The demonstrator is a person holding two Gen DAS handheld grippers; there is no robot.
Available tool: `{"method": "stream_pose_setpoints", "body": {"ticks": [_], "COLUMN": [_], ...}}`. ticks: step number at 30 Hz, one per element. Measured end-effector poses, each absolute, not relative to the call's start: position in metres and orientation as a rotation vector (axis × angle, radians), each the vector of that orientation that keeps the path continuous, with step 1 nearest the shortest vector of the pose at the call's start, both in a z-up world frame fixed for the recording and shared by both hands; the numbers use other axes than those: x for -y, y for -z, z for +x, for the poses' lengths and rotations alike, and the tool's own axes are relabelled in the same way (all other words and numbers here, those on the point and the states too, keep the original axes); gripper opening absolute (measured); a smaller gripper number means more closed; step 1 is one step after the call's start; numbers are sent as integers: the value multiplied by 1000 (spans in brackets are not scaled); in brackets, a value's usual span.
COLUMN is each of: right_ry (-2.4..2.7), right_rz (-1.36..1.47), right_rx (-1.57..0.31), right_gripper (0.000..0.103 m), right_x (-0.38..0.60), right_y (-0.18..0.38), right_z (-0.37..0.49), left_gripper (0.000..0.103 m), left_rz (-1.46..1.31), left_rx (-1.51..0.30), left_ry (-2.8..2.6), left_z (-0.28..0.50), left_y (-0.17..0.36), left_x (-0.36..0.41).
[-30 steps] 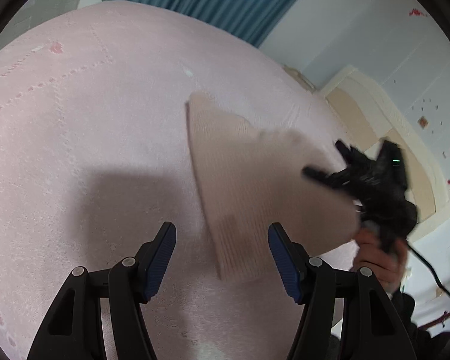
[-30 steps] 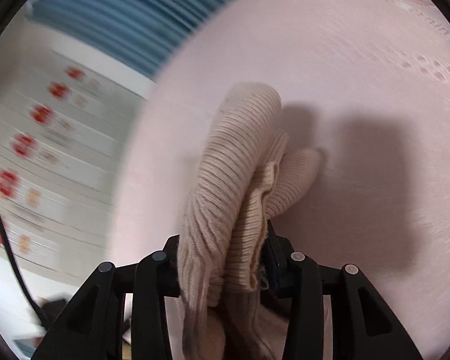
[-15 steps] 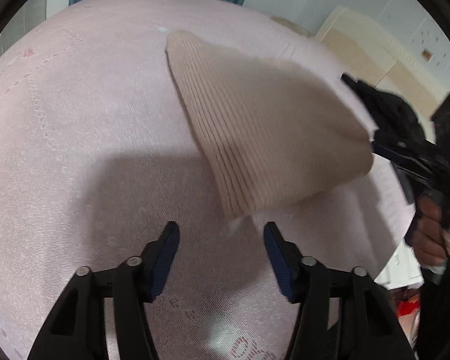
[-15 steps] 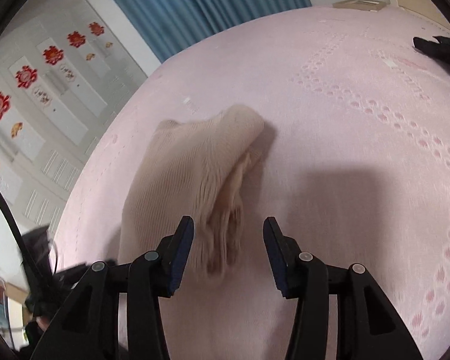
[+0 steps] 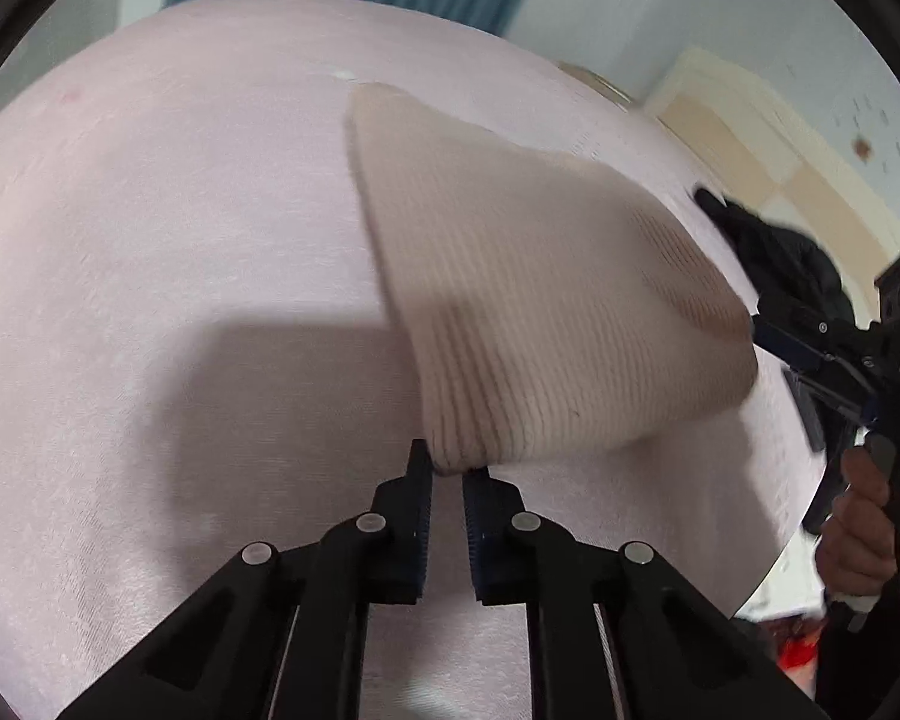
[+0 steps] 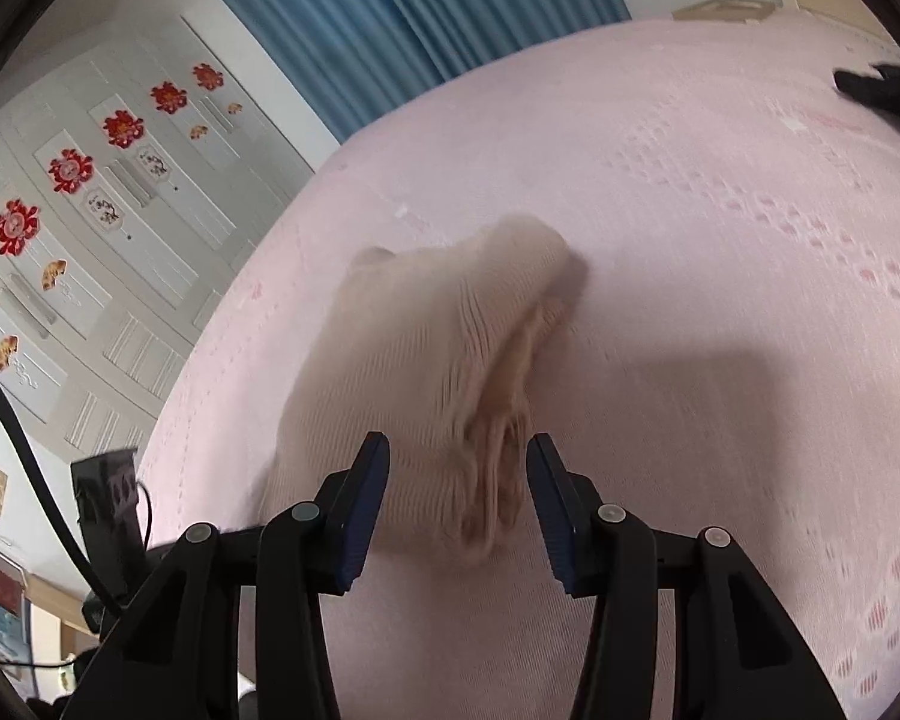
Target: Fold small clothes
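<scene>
A small beige ribbed knit garment lies on the pink bedspread. My left gripper is shut on its near corner. In the right wrist view the same garment lies bunched just ahead of my right gripper, which is open, with the cloth's near end between the fingers. The right gripper also shows at the right edge of the left wrist view, beside the garment's far end.
A dark piece of clothing lies on the bed behind the garment, and also shows in the right wrist view. Blue curtains and a white wardrobe stand beyond the bed.
The right gripper opened and let go of the garment, which dropped onto the bed. The left gripper moved forward and shut on the garment's near corner.
</scene>
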State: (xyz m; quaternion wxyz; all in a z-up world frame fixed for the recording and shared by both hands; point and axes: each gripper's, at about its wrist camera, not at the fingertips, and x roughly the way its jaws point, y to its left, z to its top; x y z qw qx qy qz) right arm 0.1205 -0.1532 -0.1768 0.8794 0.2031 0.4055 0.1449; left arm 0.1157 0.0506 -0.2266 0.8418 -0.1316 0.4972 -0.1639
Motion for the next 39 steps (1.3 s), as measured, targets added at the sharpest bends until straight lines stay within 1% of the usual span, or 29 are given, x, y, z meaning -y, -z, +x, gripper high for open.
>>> {"method": "stream_pose_setpoints", "body": {"ticks": [2, 4, 6, 12, 15, 17, 21, 23, 31, 39], "right_ry": [-291, -289, -280, -223, -305, -310, -189, -163, -138, -141], "right_rz": [411, 399, 380, 279, 338, 377, 357, 354, 285, 289], "right_rx": [-837, -834, -841, -902, -778, -752, -885, -891, -905, -915], "right_gripper": [48, 45, 28, 13, 12, 12, 12, 11, 12, 15], "right_x": [146, 137, 131, 118, 135, 146, 150, 149, 138, 142], "right_y": [175, 175, 179, 191, 174, 172, 213, 226, 218, 220], "right_z": [137, 151, 163, 184, 169, 165, 181, 182, 184, 184], "left_gripper": [10, 10, 10, 10, 9, 9, 9, 9, 9, 9], "left_rz": [-309, -297, -283, -297, -294, -304, -314, -304, -282, -279], "left_rx": [-1071, -1076, -1075, -1076, -1065, -1062, -1068, -1068, -1077, -1085], "left_ry": [346, 345, 342, 337, 338, 343, 351, 353, 339, 331], "left_z": [119, 119, 118, 120, 117, 115, 112, 112, 111, 119], "left_y": [233, 237, 237, 241, 241, 241, 242, 240, 237, 239], "left_x": [-57, -56, -53, -46, -48, -49, -53, -53, -51, -46]}}
